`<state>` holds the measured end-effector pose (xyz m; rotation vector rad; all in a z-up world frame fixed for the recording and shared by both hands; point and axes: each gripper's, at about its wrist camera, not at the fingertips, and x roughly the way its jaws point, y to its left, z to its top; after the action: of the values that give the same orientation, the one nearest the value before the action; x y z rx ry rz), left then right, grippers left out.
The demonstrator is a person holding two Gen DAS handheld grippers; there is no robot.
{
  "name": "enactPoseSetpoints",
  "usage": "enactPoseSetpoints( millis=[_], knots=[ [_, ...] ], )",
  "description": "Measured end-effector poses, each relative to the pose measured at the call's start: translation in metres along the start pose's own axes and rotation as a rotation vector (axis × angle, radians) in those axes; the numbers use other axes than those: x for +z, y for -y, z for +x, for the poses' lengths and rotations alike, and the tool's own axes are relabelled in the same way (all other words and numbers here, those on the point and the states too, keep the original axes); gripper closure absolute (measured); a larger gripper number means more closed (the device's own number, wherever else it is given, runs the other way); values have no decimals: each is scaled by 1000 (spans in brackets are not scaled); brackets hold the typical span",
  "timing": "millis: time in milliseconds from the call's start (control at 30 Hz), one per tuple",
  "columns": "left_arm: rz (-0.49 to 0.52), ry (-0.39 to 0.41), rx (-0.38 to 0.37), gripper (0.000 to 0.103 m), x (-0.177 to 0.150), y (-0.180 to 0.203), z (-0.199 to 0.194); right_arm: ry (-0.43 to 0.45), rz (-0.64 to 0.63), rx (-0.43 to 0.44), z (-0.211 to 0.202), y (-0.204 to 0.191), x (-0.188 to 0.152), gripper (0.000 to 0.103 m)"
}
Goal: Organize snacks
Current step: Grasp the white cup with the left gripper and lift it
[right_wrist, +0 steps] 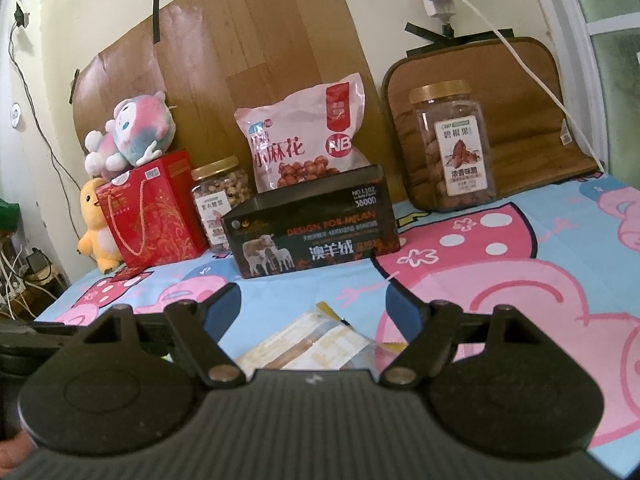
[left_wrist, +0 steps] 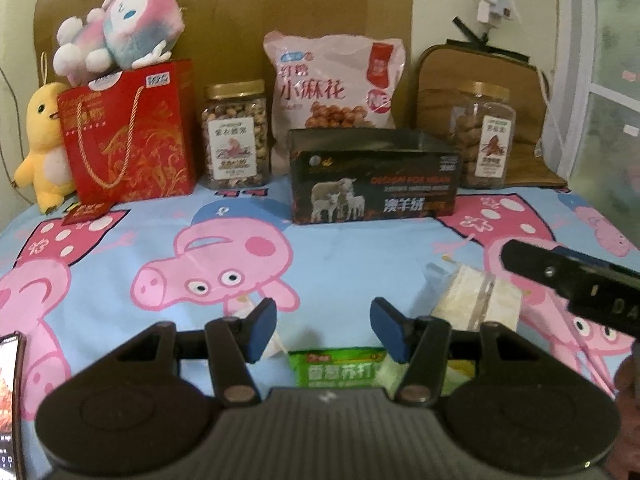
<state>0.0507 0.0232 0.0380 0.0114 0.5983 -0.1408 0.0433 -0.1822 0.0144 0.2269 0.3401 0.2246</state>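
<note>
My left gripper (left_wrist: 325,330) hovers low over the cartoon-pig bedsheet with its blue pads apart and only sheet between the tips. A green snack packet (left_wrist: 336,368) lies just beneath it near the finger bases, and a white packet (left_wrist: 276,346) peeks out by the left finger. A clear-wrapped cracker pack (left_wrist: 476,300) lies to the right, close to my right gripper's black finger (left_wrist: 560,276). In the right wrist view my right gripper (right_wrist: 312,306) stands open above that clear cracker pack (right_wrist: 316,340). An open black box (left_wrist: 372,176) (right_wrist: 312,232) stands further back.
Along the back stand a red gift bag (left_wrist: 132,132), two nut jars (left_wrist: 236,136) (left_wrist: 484,136), a pink snack bag (left_wrist: 336,84) and plush toys (left_wrist: 120,28). A brown cushion (right_wrist: 500,120) leans on the wall. A phone (left_wrist: 10,400) lies at the left edge.
</note>
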Motion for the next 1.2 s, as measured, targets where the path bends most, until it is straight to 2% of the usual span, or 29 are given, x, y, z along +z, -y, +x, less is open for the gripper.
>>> enactPoseSetpoints(
  millis=[367,600,867,933,1067,1200],
  knots=[
    [-23,50,-46,45,-2,-12,-13,-9,-22,6,0,-9,-2,22],
    [-64,75,-53,44,-6,-35,-22,-16,-58,20,1,-20,-4,23],
    [-147,109,-26,44,-10,-76,-34,-37,-99,37,7,-33,-5,24],
    [-188,117,-18,44,-12,-94,-39,-48,-118,63,9,-39,-6,25],
    [-258,115,21,47,-16,-124,-43,-103,-178,189,14,-58,-4,29],
    [-324,86,-33,48,-23,-145,-40,-148,-305,296,20,-90,-10,31]
  ],
)
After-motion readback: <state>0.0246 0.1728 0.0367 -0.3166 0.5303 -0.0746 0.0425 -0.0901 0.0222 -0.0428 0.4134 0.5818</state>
